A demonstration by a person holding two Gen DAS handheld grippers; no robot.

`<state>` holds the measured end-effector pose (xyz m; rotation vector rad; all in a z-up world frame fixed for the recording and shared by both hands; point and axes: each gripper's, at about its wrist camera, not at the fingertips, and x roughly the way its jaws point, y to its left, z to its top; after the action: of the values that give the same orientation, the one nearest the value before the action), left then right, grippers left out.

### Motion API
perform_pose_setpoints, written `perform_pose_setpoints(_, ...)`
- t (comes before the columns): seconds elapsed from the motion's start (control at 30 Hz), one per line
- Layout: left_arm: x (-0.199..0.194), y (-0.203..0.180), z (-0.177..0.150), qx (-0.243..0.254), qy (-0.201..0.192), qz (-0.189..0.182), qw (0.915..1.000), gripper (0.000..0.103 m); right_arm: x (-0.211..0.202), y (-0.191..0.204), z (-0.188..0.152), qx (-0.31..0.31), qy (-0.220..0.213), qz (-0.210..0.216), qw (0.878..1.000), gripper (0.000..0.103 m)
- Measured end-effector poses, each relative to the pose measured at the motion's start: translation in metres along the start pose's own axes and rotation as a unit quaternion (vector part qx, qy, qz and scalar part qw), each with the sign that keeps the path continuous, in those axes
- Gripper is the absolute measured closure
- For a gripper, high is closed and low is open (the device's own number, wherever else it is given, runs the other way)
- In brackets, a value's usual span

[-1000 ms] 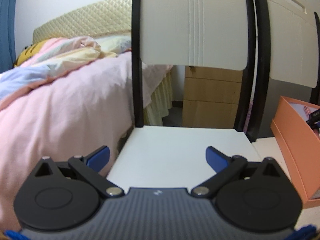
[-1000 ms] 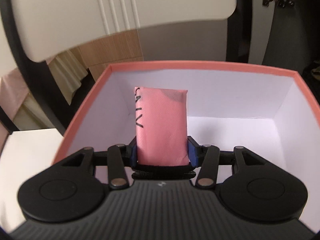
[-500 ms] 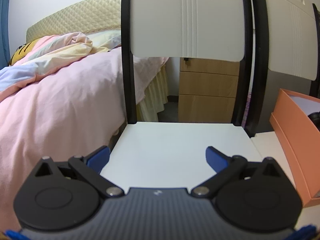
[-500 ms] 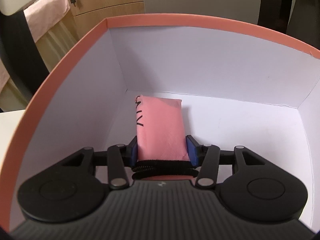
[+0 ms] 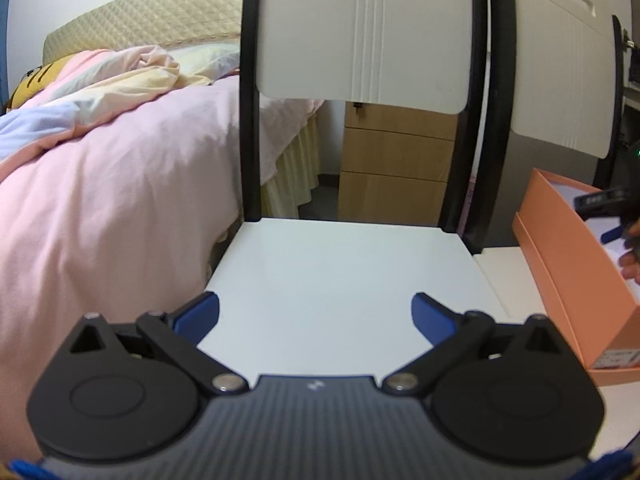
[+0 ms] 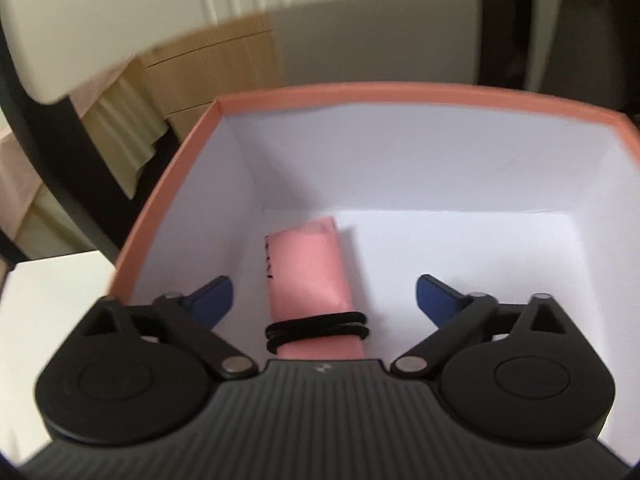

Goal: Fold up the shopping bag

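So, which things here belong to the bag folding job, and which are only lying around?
Belong to the job:
- folded pink bag with black band
- orange box holding it
- right gripper, open above it
- left gripper, open

Just lying about:
- white chair
- bed
- wooden drawers

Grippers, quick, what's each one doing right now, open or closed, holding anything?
Left gripper: open, empty, over the white chair seat.
Right gripper: open, holding nothing; folded pink shopping bag lies in the orange box.
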<state>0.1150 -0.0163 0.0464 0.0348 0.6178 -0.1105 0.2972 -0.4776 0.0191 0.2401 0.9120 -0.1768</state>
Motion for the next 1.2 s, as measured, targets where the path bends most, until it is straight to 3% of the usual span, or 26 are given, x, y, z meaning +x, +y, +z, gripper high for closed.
perform_pose_setpoints(0.27, -0.008, 0.014, -0.004, -0.004, 0.013, 0.009, 0.9999, 0.000, -0.089, 0.023, -0.015, -0.003, -0.037, 0.033, 0.999, 0.000)
perform_pose_setpoints(0.63, -0.048, 0.019, -0.019, 0.016, -0.021, 0.003, 0.9996, 0.000, -0.195, 0.098, -0.057, -0.046, -0.094, 0.088, 0.991, 0.000)
perform_pose_setpoints(0.97, -0.073, 0.038, -0.021, -0.013, -0.039, 0.013, 0.9991, 0.000, -0.251, 0.140, -0.125, -0.053, -0.139, 0.133, 0.980, 0.000)
perform_pose_setpoints(1.1, -0.083, 0.037, -0.024, -0.009, -0.050, 0.013, 0.9986, 0.000, -0.254, 0.143, -0.157, -0.042, -0.158, 0.163, 0.973, 0.000)
perform_pose_setpoints(1.2, -0.088, 0.033, -0.027, -0.004, -0.058, 0.014, 0.9982, 0.000, -0.254, 0.147, -0.178, -0.050, -0.174, 0.161, 0.970, 0.000)
